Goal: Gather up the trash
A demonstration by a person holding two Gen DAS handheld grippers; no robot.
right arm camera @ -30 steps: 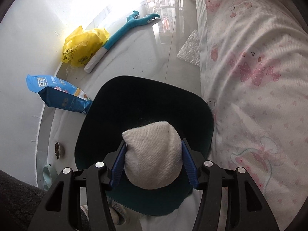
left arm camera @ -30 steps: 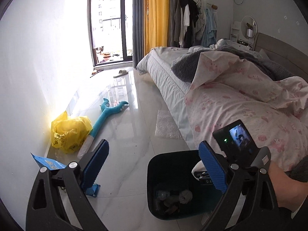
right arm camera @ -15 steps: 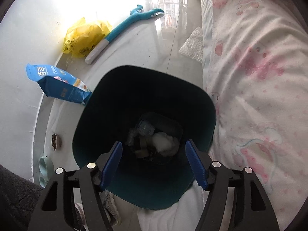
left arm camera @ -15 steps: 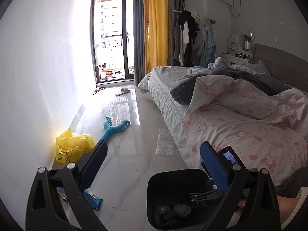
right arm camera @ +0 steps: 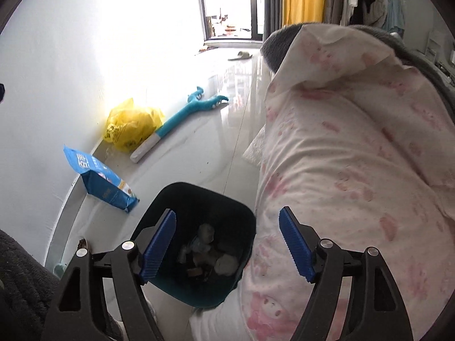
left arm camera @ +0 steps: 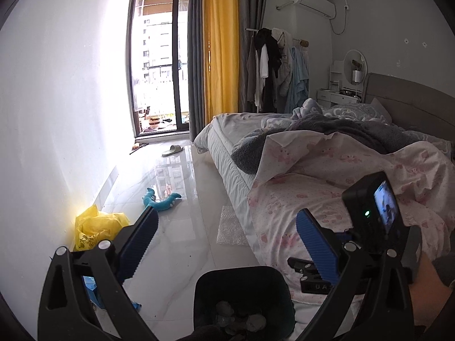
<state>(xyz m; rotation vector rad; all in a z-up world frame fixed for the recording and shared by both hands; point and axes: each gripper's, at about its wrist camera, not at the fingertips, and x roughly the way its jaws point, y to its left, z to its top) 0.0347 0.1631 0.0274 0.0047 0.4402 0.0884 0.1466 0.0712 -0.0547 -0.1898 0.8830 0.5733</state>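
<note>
A dark trash bin (right arm camera: 184, 196) stands on the floor beside the bed, with a white wad (right arm camera: 226, 264) and other scraps inside. It also shows at the bottom of the left wrist view (left arm camera: 241, 278). My right gripper (right arm camera: 227, 244) is open and empty, above the bin's right side. My left gripper (left arm camera: 226, 244) is open and empty, held above the bin. A blue bag (right arm camera: 99, 182), a yellow plastic bag (right arm camera: 130, 125) and a sheet of bubble wrap (left arm camera: 231, 226) lie on the floor.
The bed with a pink quilt (right arm camera: 355, 156) fills the right side. A teal toy (right arm camera: 187, 110) lies on the glossy floor (left arm camera: 182, 241) by the white wall (left arm camera: 57, 113). A slipper (left arm camera: 172, 150) lies near the balcony door.
My right gripper opened and let the white wad fall into the bin, then rose and tilted up. My left gripper also rose, showing more of the room.
</note>
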